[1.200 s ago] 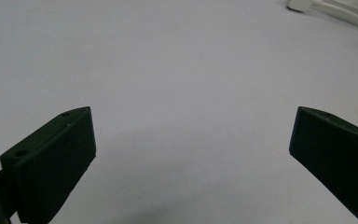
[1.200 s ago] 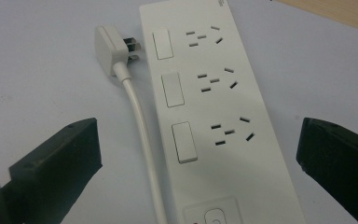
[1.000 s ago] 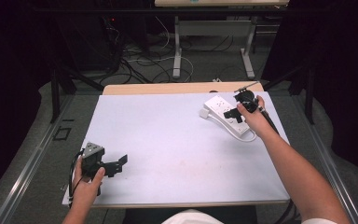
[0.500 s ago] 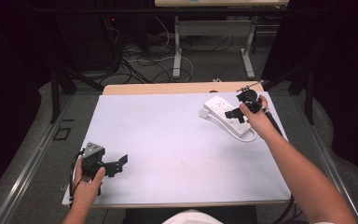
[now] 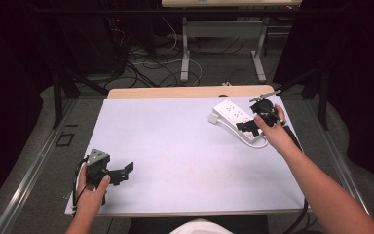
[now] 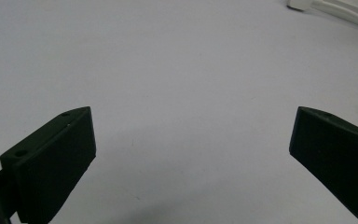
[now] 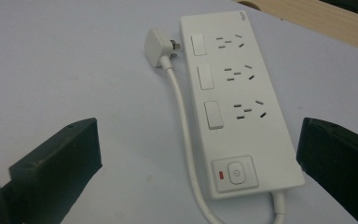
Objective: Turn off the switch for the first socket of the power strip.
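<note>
A white power strip [image 5: 236, 118] [image 7: 240, 107] lies at the far right of the white table [image 5: 175, 146], with three sockets, three switches and a main button. Its white cable [image 7: 182, 121] runs along one side and ends in a loose plug [image 7: 159, 47] [image 5: 212, 118] lying on the table. My right gripper [image 5: 251, 126] [image 7: 200, 154] hovers open just above the strip's button end, jaws wide apart on either side of it. My left gripper [image 5: 121, 173] [image 6: 191, 149] is open near the table's front left corner, nothing between its jaws, with the strip's edge [image 6: 340, 7] far off.
A wooden strip of table [image 5: 185, 92] shows beyond the white cover. Behind it the floor holds cables [image 5: 146, 68] and the legs of another desk [image 5: 185, 48]. Black metal frame bars [image 5: 63, 78] stand at the left.
My right gripper has shifted slightly nearer over the power strip's end. The left gripper has stayed in place.
</note>
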Demonstrator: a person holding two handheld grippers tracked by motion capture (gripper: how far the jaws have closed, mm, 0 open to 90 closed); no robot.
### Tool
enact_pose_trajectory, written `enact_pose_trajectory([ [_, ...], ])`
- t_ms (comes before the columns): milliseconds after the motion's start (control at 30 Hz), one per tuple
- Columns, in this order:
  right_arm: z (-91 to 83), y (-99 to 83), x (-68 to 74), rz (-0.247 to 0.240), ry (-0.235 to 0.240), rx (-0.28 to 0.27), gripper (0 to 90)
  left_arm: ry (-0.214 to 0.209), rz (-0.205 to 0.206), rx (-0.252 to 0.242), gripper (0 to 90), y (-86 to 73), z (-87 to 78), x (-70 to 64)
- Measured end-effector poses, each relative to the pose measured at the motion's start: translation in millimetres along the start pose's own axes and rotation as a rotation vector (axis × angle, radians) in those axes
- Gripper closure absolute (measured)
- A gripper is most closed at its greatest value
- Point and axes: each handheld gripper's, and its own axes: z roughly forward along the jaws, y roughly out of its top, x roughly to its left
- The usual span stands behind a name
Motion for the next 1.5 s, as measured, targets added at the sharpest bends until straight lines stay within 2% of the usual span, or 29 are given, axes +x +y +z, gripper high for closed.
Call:
enact_pose_trajectory([
  [133,-9.8,-6.1,8.2,-0.029,0.004,-0.028,0.0,-0.001,-0.002,0.001,0.2,-0.1,0.0,-0.4],
  [500,-30.4,-31.9,27.6,-0.038,0.09,-0.084,0.0,0.001,-0.001,-0.007,0.2,-0.5,-1.4,-1.0],
  [700,-38.4,-52.1,36.1,-0.059,0.084,-0.103,0.0,0.001,0.002,-0.009,0.2,-0.7,-1.8,-1.1],
  [900,-43.6,-71.4,40.8,-0.066,0.107,-0.117,0.0,0.003,-0.003,-0.014,0.2,-0.9,-2.3,-2.1],
  [1000,-46.8,-78.9,42.6,-0.079,0.091,-0.128,0.0,0.003,-0.004,-0.016,0.2,-0.8,-2.2,-2.3],
  [1133,-49.0,-90.0,44.3,-0.073,0.088,-0.146,0.0,0.003,-0.007,-0.017,0.2,-0.8,-2.4,-2.1],
  [1367,-43.4,-111.0,44.6,-0.049,0.094,-0.146,0.0,0.002,-0.007,-0.016,0.2,-0.9,-2.4,-2.6],
  [1500,-41.6,-119.5,41.6,-0.039,0.072,-0.165,0.0,0.002,-0.009,-0.016,0.2,-1.0,-2.4,-2.5],
])
